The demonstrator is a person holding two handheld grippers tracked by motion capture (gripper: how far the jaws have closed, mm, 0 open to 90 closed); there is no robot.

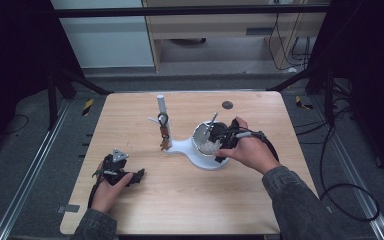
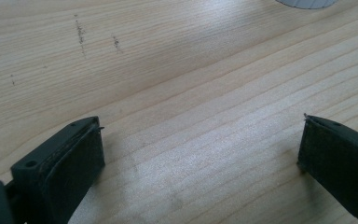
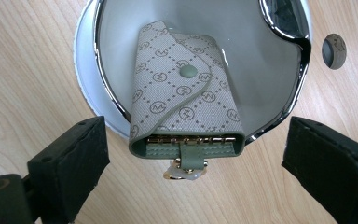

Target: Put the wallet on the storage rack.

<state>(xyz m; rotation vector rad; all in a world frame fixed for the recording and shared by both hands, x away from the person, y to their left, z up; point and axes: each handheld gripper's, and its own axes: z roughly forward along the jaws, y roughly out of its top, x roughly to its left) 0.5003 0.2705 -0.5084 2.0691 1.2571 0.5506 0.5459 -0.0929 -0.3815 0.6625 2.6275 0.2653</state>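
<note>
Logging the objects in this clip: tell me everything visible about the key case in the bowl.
The key case is a pale grey pouch printed with round monograms, edged in green, its flap shut by a green snap. It lies slanting in the shiny bowl, its open end over the near rim, showing a gold key rail and a green tab. The right gripper stands open around it, pads apart from it.

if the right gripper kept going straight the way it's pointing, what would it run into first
Most likely the grey patterned key case, which lies propped in the shiny bowl directly ahead of the right gripper. Its open jaws flank the case's near end without touching it. Depth is hard to judge, so the bowl's rim might come first.
</note>
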